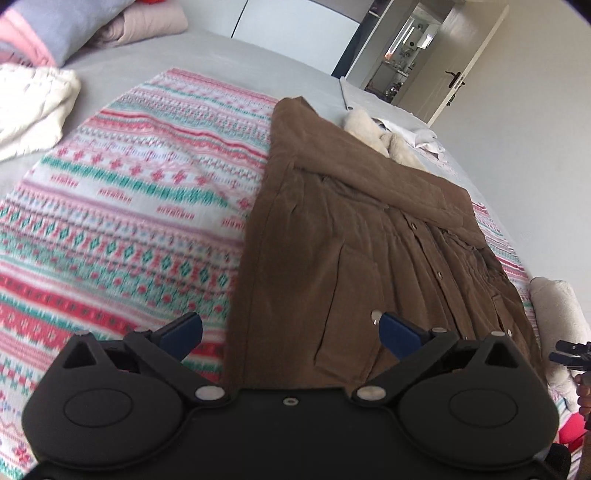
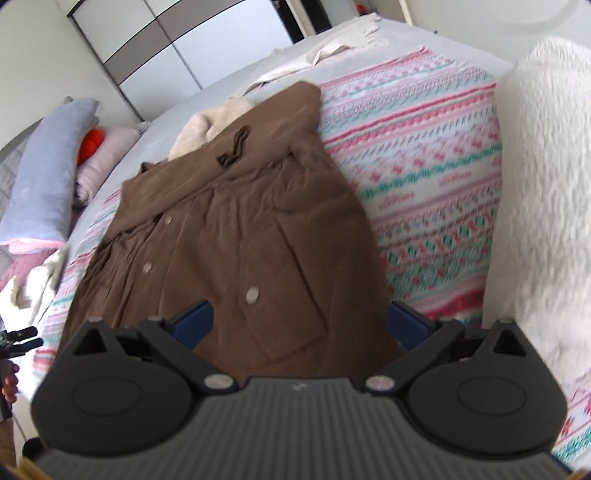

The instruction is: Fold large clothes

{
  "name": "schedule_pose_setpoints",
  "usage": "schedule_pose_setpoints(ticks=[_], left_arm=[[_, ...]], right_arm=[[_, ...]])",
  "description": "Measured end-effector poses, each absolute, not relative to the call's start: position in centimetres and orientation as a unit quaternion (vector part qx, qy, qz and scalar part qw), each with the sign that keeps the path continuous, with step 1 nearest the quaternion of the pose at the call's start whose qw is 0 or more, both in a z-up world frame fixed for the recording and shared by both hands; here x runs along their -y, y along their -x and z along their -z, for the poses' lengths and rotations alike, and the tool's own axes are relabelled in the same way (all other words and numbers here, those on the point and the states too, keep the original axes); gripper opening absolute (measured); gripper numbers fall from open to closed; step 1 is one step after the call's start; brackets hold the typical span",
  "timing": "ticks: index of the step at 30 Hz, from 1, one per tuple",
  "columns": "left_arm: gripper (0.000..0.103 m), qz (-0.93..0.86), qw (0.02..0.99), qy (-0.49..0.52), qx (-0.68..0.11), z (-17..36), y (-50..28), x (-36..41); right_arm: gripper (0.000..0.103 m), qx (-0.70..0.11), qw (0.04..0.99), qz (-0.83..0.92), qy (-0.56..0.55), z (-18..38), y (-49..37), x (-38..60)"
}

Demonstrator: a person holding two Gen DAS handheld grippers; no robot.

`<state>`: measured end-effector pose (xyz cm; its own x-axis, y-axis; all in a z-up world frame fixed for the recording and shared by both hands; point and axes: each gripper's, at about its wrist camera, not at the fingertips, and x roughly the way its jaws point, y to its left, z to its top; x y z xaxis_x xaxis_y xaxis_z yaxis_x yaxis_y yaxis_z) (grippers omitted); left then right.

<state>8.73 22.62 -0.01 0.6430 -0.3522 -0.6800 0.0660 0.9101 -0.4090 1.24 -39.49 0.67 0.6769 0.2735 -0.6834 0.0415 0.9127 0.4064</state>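
Note:
A brown coat [image 1: 354, 236] with snap buttons and a cream fleece hood [image 1: 388, 140] lies lengthwise on a patterned blanket, its sleeves folded in over the body. It also shows in the right wrist view [image 2: 229, 236]. My left gripper [image 1: 290, 334] is open and empty, hovering above the coat's hem at its left edge. My right gripper [image 2: 301, 321] is open and empty, above the hem at the coat's right side. The right gripper's tips show at the far right of the left wrist view [image 1: 570, 354].
The pink, white and green blanket [image 1: 122, 206] covers a grey bed [image 1: 229, 55]. A white folded garment [image 1: 33, 107] and pillows [image 1: 74, 26] lie at the left. A fluffy white cushion [image 2: 543, 192] lies right of the coat. A door [image 1: 469, 62] stands open beyond.

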Motion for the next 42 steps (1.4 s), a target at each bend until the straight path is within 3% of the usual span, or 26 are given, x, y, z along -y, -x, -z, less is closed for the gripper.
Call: schedule_pose_setpoints(ticks=[10,17,19,21,23,25,26,31,42], left_arm=[[0.102,0.135,0.832,0.219,-0.492,4.6,-7.4,-24.4],[0.099,0.193,0.816,0.268,-0.474,5.6,-5.8,-24.3],[0.093,0.203,0.813,0.267,-0.476,5.4,-5.5,-23.7],[0.078,0.210,0.808,0.273,-0.478,5.4,-5.4,-23.5],[0.050,0.229,0.777,0.318,-0.492,6.2,-5.4,-23.4],[0.044,0.234,0.772,0.328,-0.492,6.6,-5.1,-22.9],[0.038,0.232,0.781,0.318,-0.486,6.4,-4.9,-22.4],[0.028,0.261,0.797,0.345,-0.420,3.4,-4.0,-21.5],[0.025,0.280,0.866,0.301,-0.286,-5.0,-7.2,-18.2]], right_arm=[[0.102,-0.447,0.885,0.005,-0.128,1.2,0.8,38.5],[0.100,-0.479,0.865,0.033,-0.147,4.2,0.5,39.7],[0.093,-0.474,0.866,0.033,-0.157,4.2,0.6,39.9],[0.065,-0.468,0.868,0.019,-0.161,3.8,0.7,39.7],[0.047,-0.471,0.863,-0.012,-0.181,3.7,0.8,39.7],[0.035,-0.474,0.863,-0.016,-0.174,3.4,0.6,39.2],[0.020,-0.472,0.862,-0.034,-0.182,3.3,0.7,39.2],[0.011,-0.439,0.872,-0.060,-0.209,1.9,1.4,39.1],[0.008,-0.288,0.920,-0.107,-0.244,-5.4,-0.1,39.3]])
